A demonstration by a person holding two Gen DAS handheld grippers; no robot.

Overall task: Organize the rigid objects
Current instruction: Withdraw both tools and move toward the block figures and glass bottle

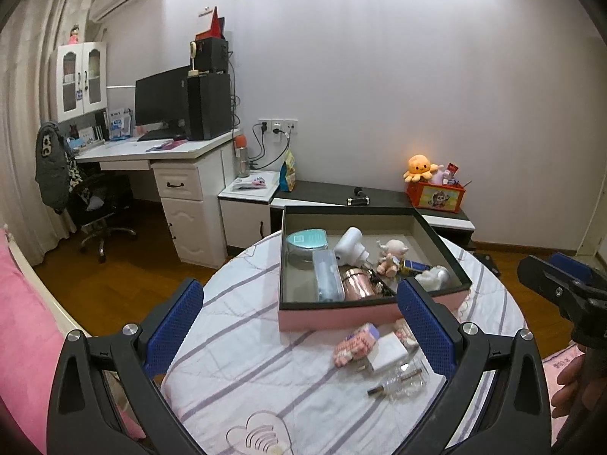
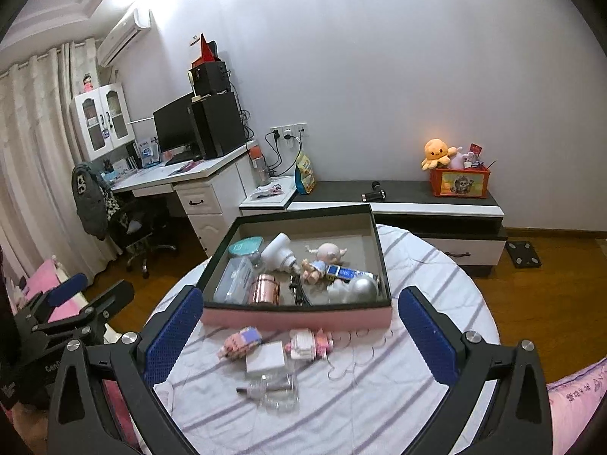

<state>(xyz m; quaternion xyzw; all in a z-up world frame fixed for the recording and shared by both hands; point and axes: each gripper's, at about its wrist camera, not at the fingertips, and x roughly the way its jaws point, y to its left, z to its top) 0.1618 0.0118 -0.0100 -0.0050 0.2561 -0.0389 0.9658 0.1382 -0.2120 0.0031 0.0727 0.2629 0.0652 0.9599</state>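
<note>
A pink box with a black rim point(image 1: 334, 316) point(image 2: 296, 318) sits on the round striped table point(image 1: 242, 371) point(image 2: 379, 398). It holds a teal-lidded jar point(image 2: 244, 246), a white device point(image 2: 277, 254), a copper tin point(image 2: 265, 290), a doll point(image 2: 322, 259) and other items. In front of it lie two pink block toys point(image 2: 239, 341) point(image 2: 309, 343), a white square box point(image 2: 265, 356) and a clear glass bottle point(image 2: 271, 388). My left gripper point(image 1: 299, 326) is open and empty, above the table's near side. My right gripper point(image 2: 299, 330) is open and empty, above the loose items.
A white desk point(image 1: 159, 151) with a monitor, a black chair point(image 1: 95, 204), a low dark-topped cabinet point(image 2: 398, 201) with an orange toy crate point(image 2: 459, 184), and pink bedding point(image 1: 26, 333) surround the table. Wooden floor point(image 2: 550, 284) lies beyond.
</note>
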